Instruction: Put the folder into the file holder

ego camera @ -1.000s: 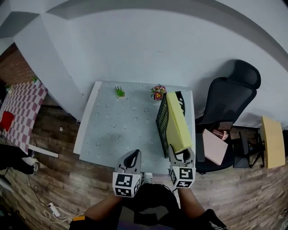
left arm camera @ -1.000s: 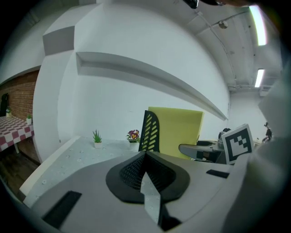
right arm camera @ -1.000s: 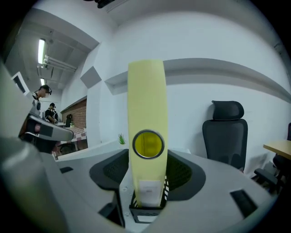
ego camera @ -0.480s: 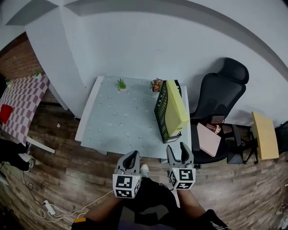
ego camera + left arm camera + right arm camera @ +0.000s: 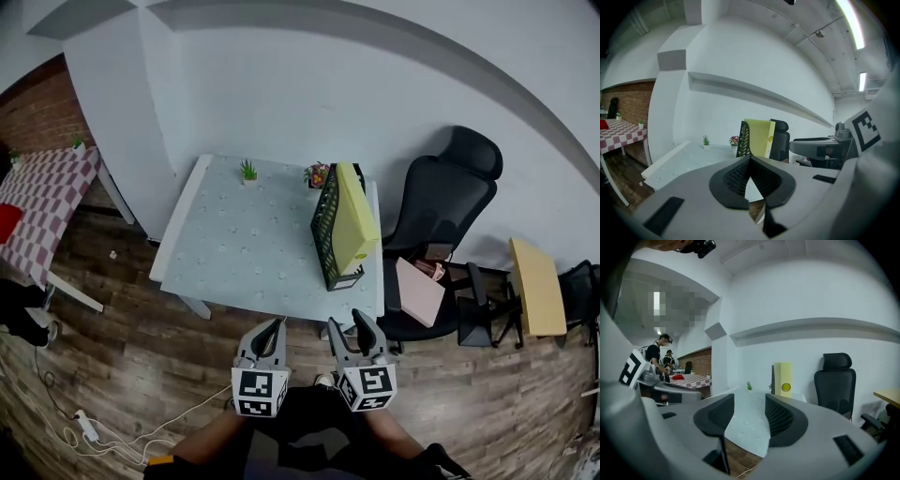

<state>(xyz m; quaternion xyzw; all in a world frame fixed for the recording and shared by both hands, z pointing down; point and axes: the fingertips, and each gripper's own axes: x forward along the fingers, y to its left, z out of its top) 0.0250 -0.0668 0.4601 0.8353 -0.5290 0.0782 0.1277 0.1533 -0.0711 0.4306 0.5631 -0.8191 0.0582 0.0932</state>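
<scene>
The yellow folder [image 5: 354,216] stands upright in the black mesh file holder [image 5: 324,234] on the right side of the pale table [image 5: 234,253]. Both grippers hang over the wooden floor, short of the table's near edge. My left gripper [image 5: 270,337] is shut and holds nothing. My right gripper [image 5: 354,330] has its jaws apart and closing, with nothing between them. In the left gripper view the fingertips meet [image 5: 749,159], and the folder [image 5: 759,137] and holder [image 5: 742,139] show beyond. In the right gripper view the gripper [image 5: 750,411] frames the table, with the folder [image 5: 783,379] far off.
A small green plant [image 5: 248,172] and a flower pot [image 5: 317,175] stand at the table's back edge. A black office chair [image 5: 441,197] with a pink item [image 5: 417,291] on it is to the right, then a wooden side table [image 5: 534,286]. A checkered table [image 5: 47,197] and floor cables [image 5: 84,427] lie left.
Both grippers have drawn back from the table toward me. The right gripper was at the folder's near end and is now well clear of it. The folder stays in the holder.
</scene>
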